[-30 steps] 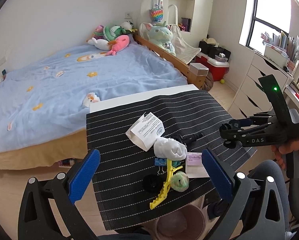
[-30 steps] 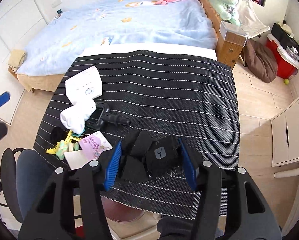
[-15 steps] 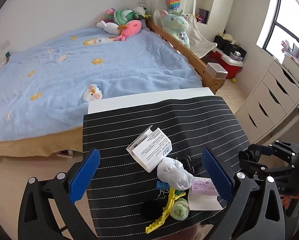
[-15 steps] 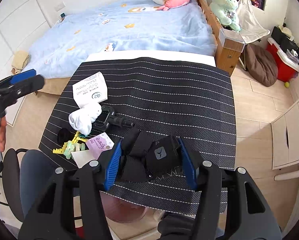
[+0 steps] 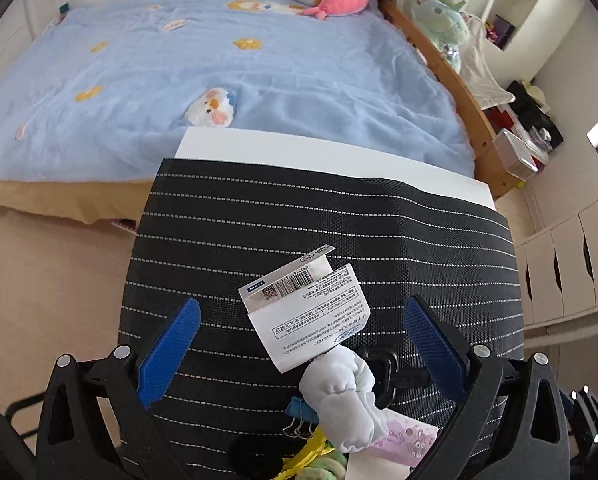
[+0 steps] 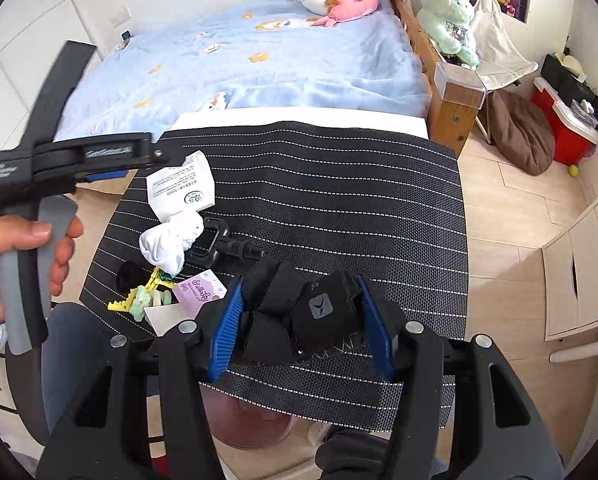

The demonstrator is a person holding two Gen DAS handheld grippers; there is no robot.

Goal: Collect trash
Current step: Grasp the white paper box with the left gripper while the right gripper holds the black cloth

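My right gripper is shut on a black fabric bundle with a grey logo, held just above the near edge of the striped black mat. My left gripper is open, hovering over a folded printed leaflet. Just below the leaflet lies a white crumpled wad. In the right wrist view the left gripper reaches in from the left above the leaflet, gripped by a hand.
Near the wad lie a black handle tool, a pink card, a yellow clip and a blue binder clip. A pinkish bin sits below the mat's near edge. A bed lies beyond.
My left gripper has swung across the mat, dropped lower and rolled, and now hangs over the leaflet. The right gripper has stayed put with the black bundle.
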